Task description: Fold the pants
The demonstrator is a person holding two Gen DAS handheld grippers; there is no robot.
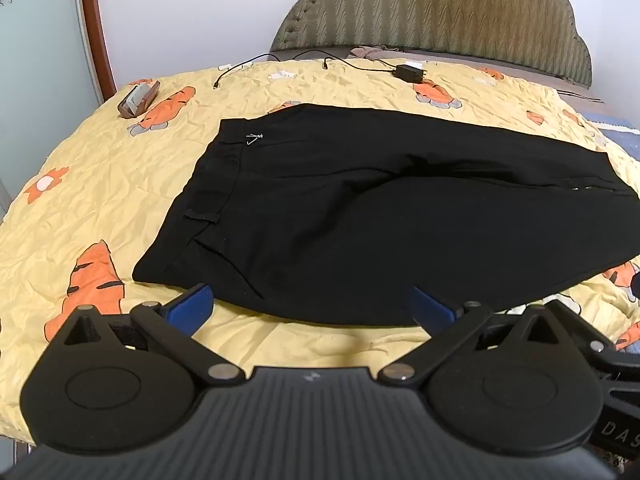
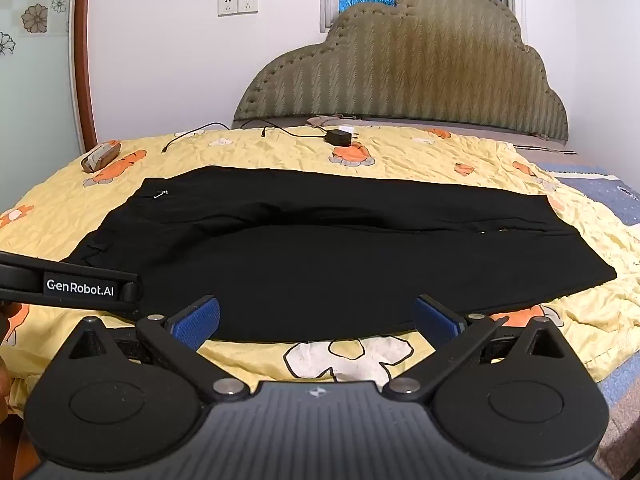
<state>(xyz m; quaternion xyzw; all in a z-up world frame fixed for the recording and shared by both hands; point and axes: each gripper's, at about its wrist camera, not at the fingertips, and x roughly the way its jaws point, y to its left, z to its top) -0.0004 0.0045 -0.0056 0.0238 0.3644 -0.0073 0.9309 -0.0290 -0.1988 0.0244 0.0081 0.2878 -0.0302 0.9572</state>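
Observation:
Black pants [image 1: 340, 208] lie flat across the yellow bedspread [image 1: 100, 184], waistband at the left, legs running right, one leg folded over the other. They also show in the right wrist view [image 2: 320, 256]. My left gripper [image 1: 312, 308] is open and empty, just above the pants' near edge. My right gripper [image 2: 316, 320] is open and empty, also at the near edge. The left gripper's body with the GenRobot.AI label [image 2: 80, 288] shows at the left of the right wrist view.
A black charger [image 1: 408, 73] with cables and a brown case [image 1: 138, 99] lie on the far part of the bed. An upholstered headboard [image 2: 400, 80] stands behind. The bedspread [image 2: 520, 168] has orange carrot prints. A blue blanket [image 2: 600, 192] lies at the right.

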